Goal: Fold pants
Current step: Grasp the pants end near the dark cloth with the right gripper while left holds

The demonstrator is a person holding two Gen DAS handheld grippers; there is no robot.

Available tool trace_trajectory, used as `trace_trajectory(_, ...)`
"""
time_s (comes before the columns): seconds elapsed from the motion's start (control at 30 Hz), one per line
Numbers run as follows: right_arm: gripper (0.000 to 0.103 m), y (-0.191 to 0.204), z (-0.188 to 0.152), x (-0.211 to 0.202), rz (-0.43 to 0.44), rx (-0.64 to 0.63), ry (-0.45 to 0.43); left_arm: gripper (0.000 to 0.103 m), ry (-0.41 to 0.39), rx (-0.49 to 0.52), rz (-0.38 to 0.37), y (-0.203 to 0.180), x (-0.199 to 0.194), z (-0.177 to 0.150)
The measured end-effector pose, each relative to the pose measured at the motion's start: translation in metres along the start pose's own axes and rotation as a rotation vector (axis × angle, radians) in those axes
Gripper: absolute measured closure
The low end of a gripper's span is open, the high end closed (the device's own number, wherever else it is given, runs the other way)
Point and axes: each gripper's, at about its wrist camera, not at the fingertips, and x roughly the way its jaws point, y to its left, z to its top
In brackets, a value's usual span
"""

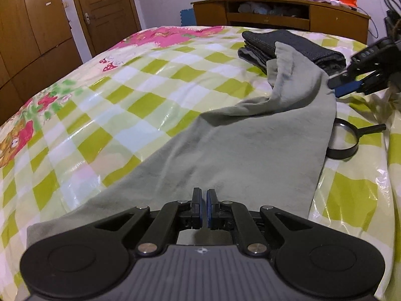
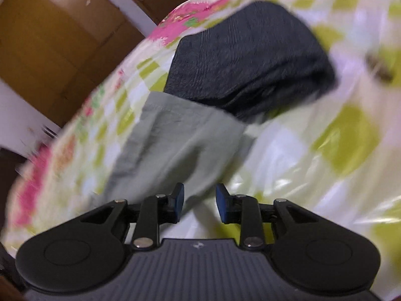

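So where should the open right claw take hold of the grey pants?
Probably the hem end of the grey pants resting against the folded dark pants. It is raised off the bed, so the right claw can come straight forward from its near side, jaws around the edge.

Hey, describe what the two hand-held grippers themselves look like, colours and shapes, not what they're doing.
Both match. The left hand-held gripper and right hand-held gripper have matte black linkage arms with silver pivot pins, two round black discs at the sides, a grey ribbed body bearing a small white logo, and blue pads on black fingers. No cables or sleeves show.
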Motion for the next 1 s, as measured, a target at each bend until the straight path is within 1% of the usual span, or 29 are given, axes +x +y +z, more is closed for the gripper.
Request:
trace_trajectory(0.03,0.069,-0.002,0.001,0.009,0.029,0.027,0.009,0.082,0.001,-0.003,0.001,-0.001,0.0,0.001)
trace_trajectory(0.07,0.068,-0.003,0.001,0.019,0.045,0.05,0.019,0.082,0.001,-0.006,0.001,-0.001,0.001,0.002)
trace_trajectory(0.13,0.068,-0.005,0.004,0.032,0.068,0.096,0.027,0.082,0.004,-0.019,-0.003,0.0,0.004,0.004)
trace_trajectory(0.23,0.068,-0.006,0.012,0.044,0.138,0.176,0.026,0.082,0.007,-0.036,-0.008,0.0,0.009,0.005)
trace_trajectory(0.33,0.068,0.004,0.021,0.038,0.194,0.155,-0.027,0.081,0.009,-0.045,-0.014,0.002,0.012,0.006)
trace_trajectory(0.4,0.068,0.007,0.021,0.037,0.176,0.156,-0.046,0.081,0.017,-0.052,-0.014,0.004,0.015,0.007)
trace_trajectory(0.5,0.068,0.009,0.013,0.039,0.068,0.119,0.012,0.081,0.02,-0.06,-0.021,0.005,0.018,0.006)
trace_trajectory(0.53,0.068,0.008,0.007,0.037,0.053,0.122,0.032,0.081,0.023,-0.059,-0.023,0.005,0.019,0.006)
trace_trajectory(0.63,0.067,0.008,-0.006,0.033,0.095,0.159,0.062,0.081,0.035,-0.054,-0.027,0.004,0.023,0.005)
trace_trajectory(0.67,0.067,0.009,-0.008,0.036,0.103,0.157,0.075,0.081,0.037,-0.052,-0.027,0.003,0.024,0.005)
trace_trajectory(0.7,0.067,0.011,-0.008,0.042,0.091,0.143,0.087,0.081,0.037,-0.048,-0.026,0.002,0.024,0.005)
trace_trajectory(0.8,0.065,0.029,0.0,0.057,0.079,0.088,0.088,0.081,0.034,-0.044,-0.028,-0.002,0.022,0.007)
trace_trajectory(0.9,0.065,0.051,0.008,0.064,0.04,-0.021,0.063,0.081,0.04,-0.031,-0.022,-0.006,0.025,0.007)
trace_trajectory(1.0,0.065,0.073,0.007,0.069,-0.065,-0.16,0.038,0.081,0.046,-0.018,-0.01,-0.009,0.027,0.006)
